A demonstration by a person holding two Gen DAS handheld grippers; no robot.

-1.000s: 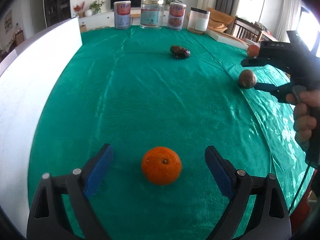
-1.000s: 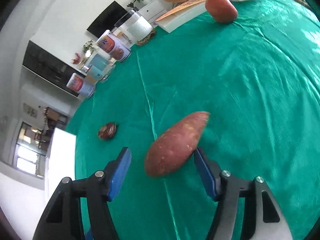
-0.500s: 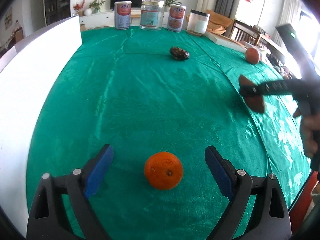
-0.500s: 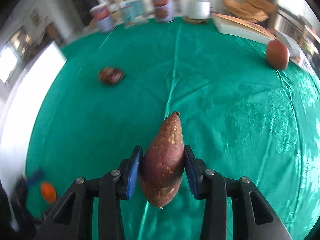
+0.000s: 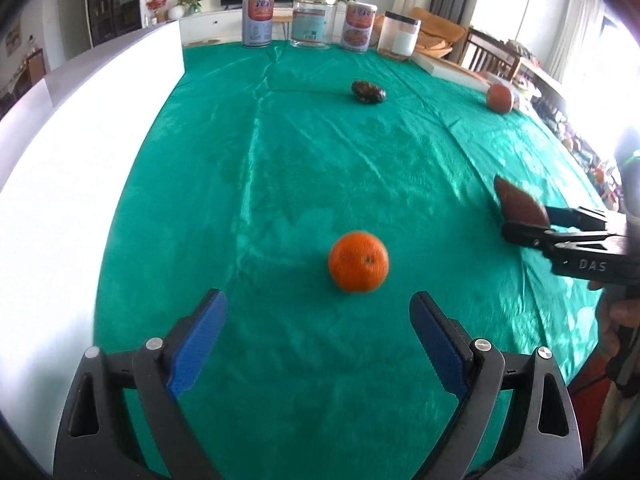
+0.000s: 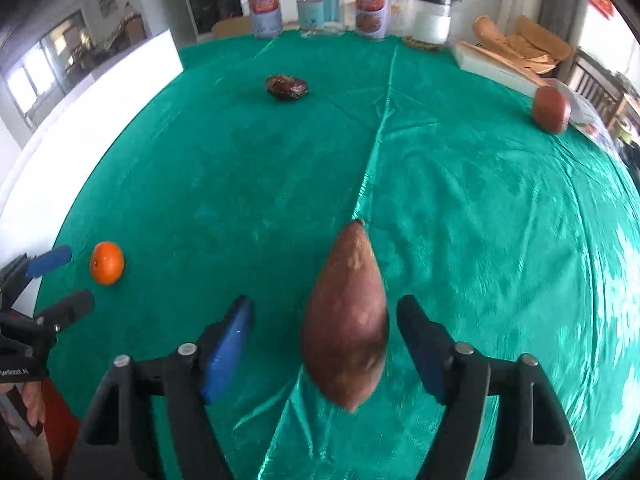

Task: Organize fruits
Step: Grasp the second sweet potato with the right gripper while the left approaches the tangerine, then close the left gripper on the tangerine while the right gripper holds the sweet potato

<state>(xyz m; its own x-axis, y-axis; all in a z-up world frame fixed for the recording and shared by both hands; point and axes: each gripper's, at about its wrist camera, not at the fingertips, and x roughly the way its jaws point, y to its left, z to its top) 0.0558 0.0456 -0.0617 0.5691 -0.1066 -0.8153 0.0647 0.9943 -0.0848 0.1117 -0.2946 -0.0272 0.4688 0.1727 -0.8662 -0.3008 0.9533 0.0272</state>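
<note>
A reddish-brown sweet potato (image 6: 347, 320) lies lengthwise between the jaws of my right gripper (image 6: 322, 312). The jaws are opening, and there is a gap between the potato and each blue pad. In the left wrist view the right gripper (image 5: 520, 220) comes in from the right with the sweet potato (image 5: 518, 202) at its tips. An orange (image 5: 358, 262) sits on the green tablecloth (image 5: 300, 152), just ahead of my left gripper (image 5: 318, 312). That gripper stands wide open with nothing between its fingers. The right wrist view shows the orange (image 6: 107, 262) beside the left gripper (image 6: 68, 280).
A dark brown fruit (image 5: 368, 91) lies mid-table and a red round fruit (image 5: 500, 98) lies far right. Cans and jars (image 5: 310, 20) line the back edge. A white board (image 5: 60, 184) stands along the left side. A flat white box (image 6: 496, 68) is at the back right.
The right gripper's pads, shut on the sweet potato half a second ago, have parted from it. The left gripper has drawn back, so the orange now lies beyond its fingertips.
</note>
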